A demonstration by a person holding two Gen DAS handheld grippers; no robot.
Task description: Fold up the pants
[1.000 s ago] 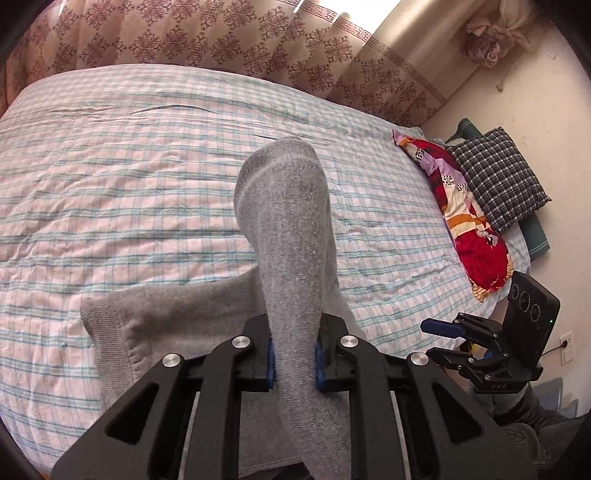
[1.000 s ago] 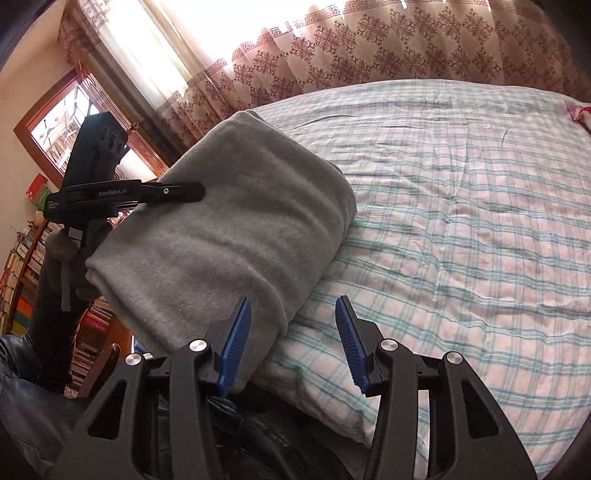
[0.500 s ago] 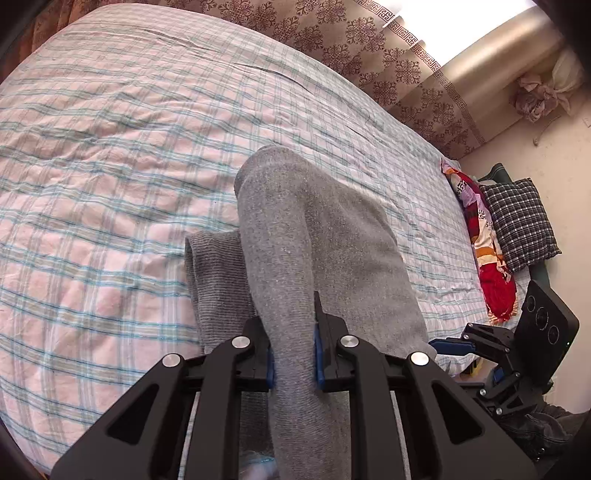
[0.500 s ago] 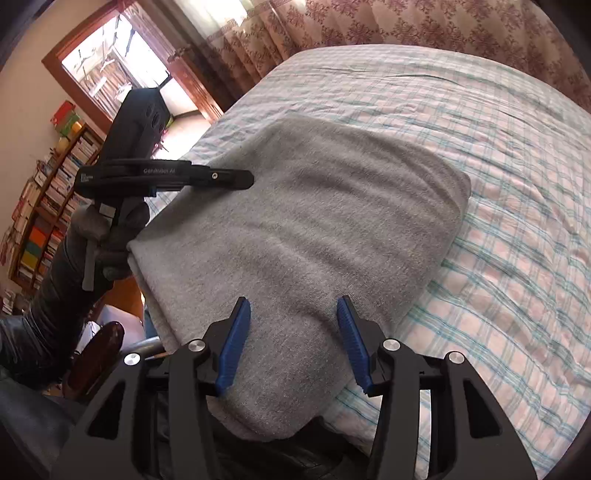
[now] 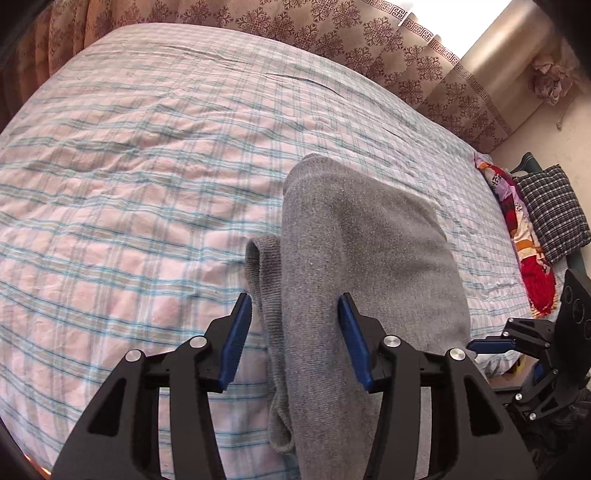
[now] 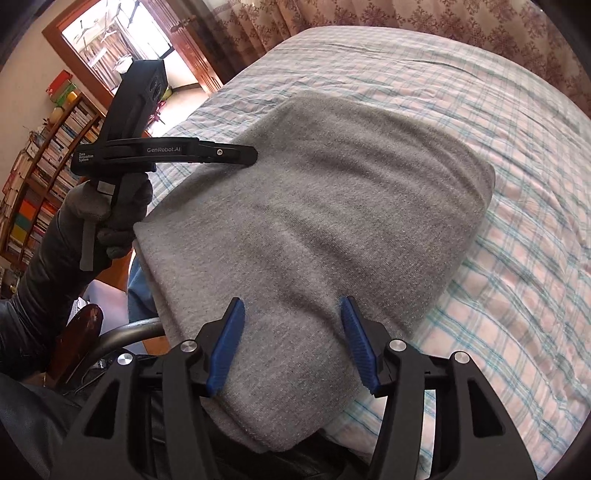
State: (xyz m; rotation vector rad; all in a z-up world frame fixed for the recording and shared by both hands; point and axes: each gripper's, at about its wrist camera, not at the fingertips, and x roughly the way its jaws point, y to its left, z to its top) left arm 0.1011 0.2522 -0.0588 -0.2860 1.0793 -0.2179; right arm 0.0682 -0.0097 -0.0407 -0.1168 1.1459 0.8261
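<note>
The grey pants (image 5: 362,251) lie folded in a thick bundle on the checked bed sheet (image 5: 129,166), near the bed's near edge. My left gripper (image 5: 294,299) straddles the bundle's left edge. Its jaws are opening and the blue pads stand off the cloth. In the right wrist view the pants (image 6: 325,206) fill the middle. My right gripper (image 6: 291,302) hovers over their near end, its jaws opening with only the cloth's flat top below them. The left gripper (image 6: 240,157) shows at the bundle's far left edge, and the right gripper (image 5: 480,345) at the right.
A dark plaid pillow (image 5: 554,210) and a red patterned cushion (image 5: 517,229) lie at the bed's right end. Patterned curtains (image 5: 332,33) hang behind the bed. A gloved hand (image 6: 122,206) holds the left gripper, with a bookshelf (image 6: 40,177) and a wooden chair (image 6: 81,332) beyond.
The left jaws, pinched on a fold of the pants before, have sprung apart and let it go. Both grippers came down with the bundle earlier; since half a second ago they stay put.
</note>
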